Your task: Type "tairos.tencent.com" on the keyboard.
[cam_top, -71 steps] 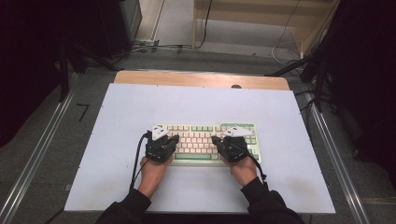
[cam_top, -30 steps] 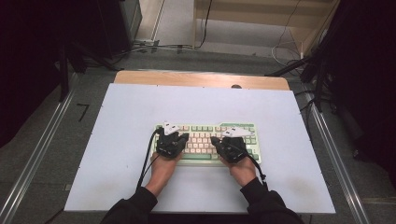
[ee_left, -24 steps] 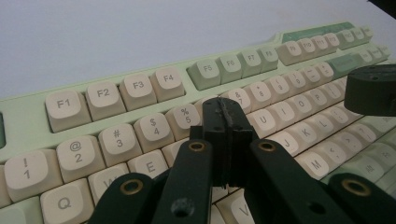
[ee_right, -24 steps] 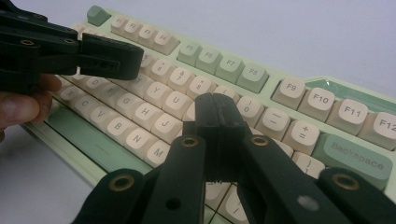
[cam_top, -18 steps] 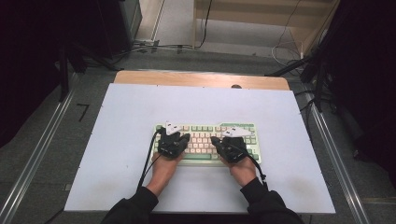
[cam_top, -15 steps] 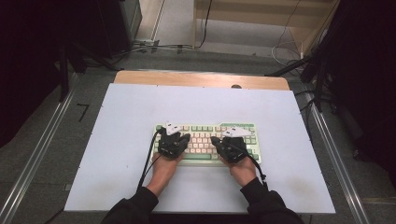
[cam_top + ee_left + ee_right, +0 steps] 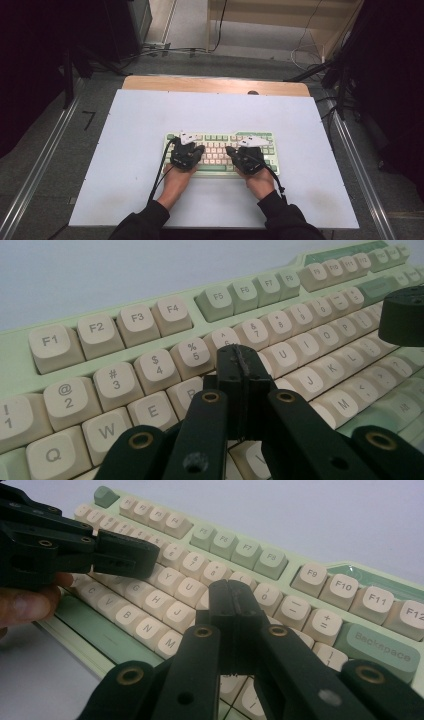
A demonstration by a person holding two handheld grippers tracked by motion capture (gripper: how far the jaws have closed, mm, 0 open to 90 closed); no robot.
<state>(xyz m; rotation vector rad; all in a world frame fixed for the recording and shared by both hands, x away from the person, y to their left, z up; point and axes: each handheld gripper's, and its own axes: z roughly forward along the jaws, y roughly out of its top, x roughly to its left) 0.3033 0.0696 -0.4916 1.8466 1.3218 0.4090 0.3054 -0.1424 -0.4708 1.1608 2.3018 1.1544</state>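
Observation:
A green and cream keyboard (image 7: 220, 150) lies in the middle of the white table top (image 7: 125, 150). Both hands rest at its near edge. My left gripper (image 7: 200, 149) hovers low over the left half, jaws shut with nothing between them; in the left gripper view its tip (image 7: 244, 360) sits above the keys near 6 and T on the keyboard (image 7: 125, 375). My right gripper (image 7: 229, 149) is over the right half, also shut and empty; its tip (image 7: 231, 597) hangs above the keys near 9 and O. The left gripper (image 7: 125, 552) shows in the right gripper view, pointing across the keyboard (image 7: 320, 605).
A wooden strip (image 7: 215, 85) runs along the table's far edge. Metal rails (image 7: 45, 165) flank the table on both sides. A black cable (image 7: 160, 175) trails from the left gripper toward the near edge. Cables and dark stands occupy the floor beyond.
Since the earliest frame the left hand has shifted slightly right along the keyboard. Over the last second both hands have kept still.

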